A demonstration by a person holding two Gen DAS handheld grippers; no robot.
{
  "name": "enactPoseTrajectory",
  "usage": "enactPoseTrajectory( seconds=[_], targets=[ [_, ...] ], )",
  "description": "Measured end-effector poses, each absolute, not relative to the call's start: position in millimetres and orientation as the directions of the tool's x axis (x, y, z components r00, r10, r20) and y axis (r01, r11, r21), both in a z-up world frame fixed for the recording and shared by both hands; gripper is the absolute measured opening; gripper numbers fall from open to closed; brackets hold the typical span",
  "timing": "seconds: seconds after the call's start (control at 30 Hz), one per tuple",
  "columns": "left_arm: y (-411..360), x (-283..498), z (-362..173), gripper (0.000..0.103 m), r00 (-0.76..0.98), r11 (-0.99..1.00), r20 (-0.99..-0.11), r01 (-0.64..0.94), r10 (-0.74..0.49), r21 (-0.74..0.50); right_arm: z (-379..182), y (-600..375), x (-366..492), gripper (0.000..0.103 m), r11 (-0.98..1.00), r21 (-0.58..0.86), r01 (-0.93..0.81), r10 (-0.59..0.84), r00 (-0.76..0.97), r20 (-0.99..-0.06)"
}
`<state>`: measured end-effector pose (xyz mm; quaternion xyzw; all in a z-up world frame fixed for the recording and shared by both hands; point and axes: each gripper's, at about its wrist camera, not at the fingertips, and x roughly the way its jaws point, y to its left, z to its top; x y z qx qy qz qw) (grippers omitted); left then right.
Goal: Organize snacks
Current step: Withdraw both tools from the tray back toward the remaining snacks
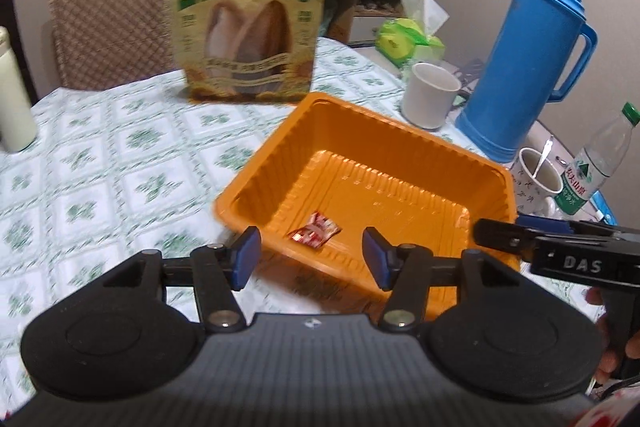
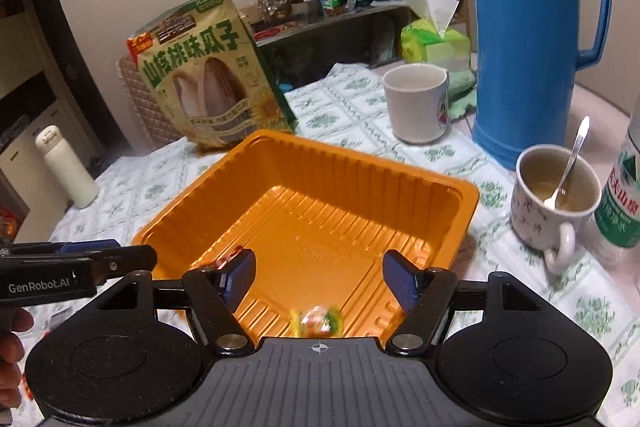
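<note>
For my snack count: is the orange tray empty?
Not empty. The orange tray holds a red-wrapped candy and a blurred green-yellow one.

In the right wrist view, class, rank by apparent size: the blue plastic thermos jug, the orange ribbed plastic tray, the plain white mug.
1. Orange ribbed plastic tray and blue plastic thermos jug: alike, and the tray sits nearer, so unranked.
2. Plain white mug: clearly smallest.

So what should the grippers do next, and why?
Probably lift both away to fetch more snacks. The left gripper and right gripper are open and empty, and two candies, red and green, already lie in the orange tray.
</note>
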<state>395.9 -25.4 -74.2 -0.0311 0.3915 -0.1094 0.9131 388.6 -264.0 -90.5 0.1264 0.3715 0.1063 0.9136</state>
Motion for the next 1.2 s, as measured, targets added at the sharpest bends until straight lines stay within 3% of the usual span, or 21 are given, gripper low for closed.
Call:
enactPoseTrajectory(
  seconds=[0.17,0.5,1.2],
  targets=[
    [-6.1,368.9,-68.4,0.060,0.673,0.980,-0.712,0.131,-0.200,-0.152,-82.3,-261.1,366.7,0.071,0.943,0.311,-0.121,0.303,0.697,-0.650],
    [30.2,306.6,-69.3,0.060,0.658,0.983,-0.737,0.019,-0.152,-0.185,-67.4,-248.2,327.0,0.071,0.932,0.320,-0.167,0.344,0.684,-0.644],
    [97.2,203.6,-70.7,0.060,0.656,0.984,-0.754,-0.110,-0.033,-0.138,-71.6,-184.0,262.6,0.071,0.898,0.326,-0.294,0.439,0.566,-0.697]
  ],
)
